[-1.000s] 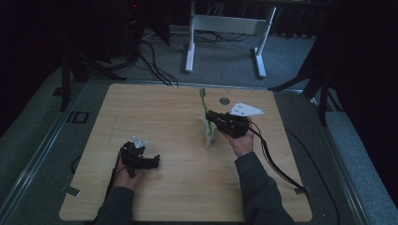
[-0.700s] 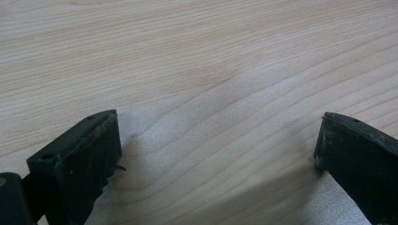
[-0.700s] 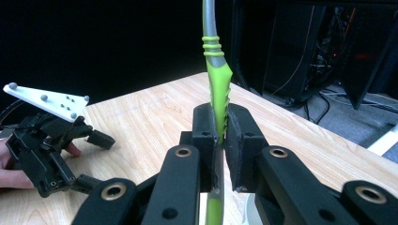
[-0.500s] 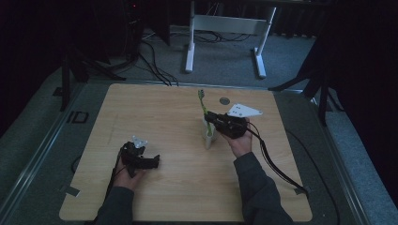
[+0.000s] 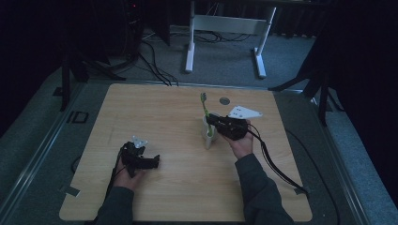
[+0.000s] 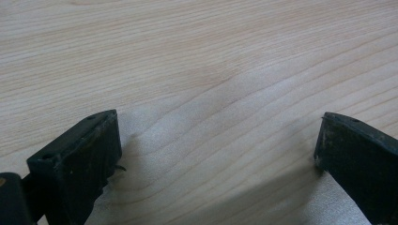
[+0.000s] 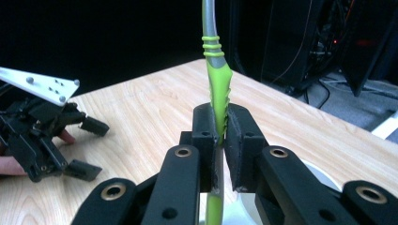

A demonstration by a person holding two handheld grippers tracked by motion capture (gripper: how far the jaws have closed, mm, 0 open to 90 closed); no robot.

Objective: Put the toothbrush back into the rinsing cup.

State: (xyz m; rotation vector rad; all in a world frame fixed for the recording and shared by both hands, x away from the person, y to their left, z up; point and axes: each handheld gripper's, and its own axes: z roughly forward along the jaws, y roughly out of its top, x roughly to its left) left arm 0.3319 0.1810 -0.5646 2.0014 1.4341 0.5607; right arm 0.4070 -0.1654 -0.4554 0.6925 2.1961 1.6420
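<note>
Right claw (image 7: 220, 136) clamped on upright green toothbrush (image 7: 217, 89), white cup (image 7: 324, 180) below, wooden table (image 7: 141, 108)

Bare table (image 5: 173, 112) lies between the tools; only the cup (image 5: 208, 136) obstructs.

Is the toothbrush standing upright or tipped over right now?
Upright. The toothbrush rises straight between the right gripper, whose jaws are shut on its green handle, its lower end down in the white cup.

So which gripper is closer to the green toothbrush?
Right. The right gripper is clamped on the green toothbrush, holding it upright over a white cup. The left gripper rests open on the table, far off toward the person's left.
</note>
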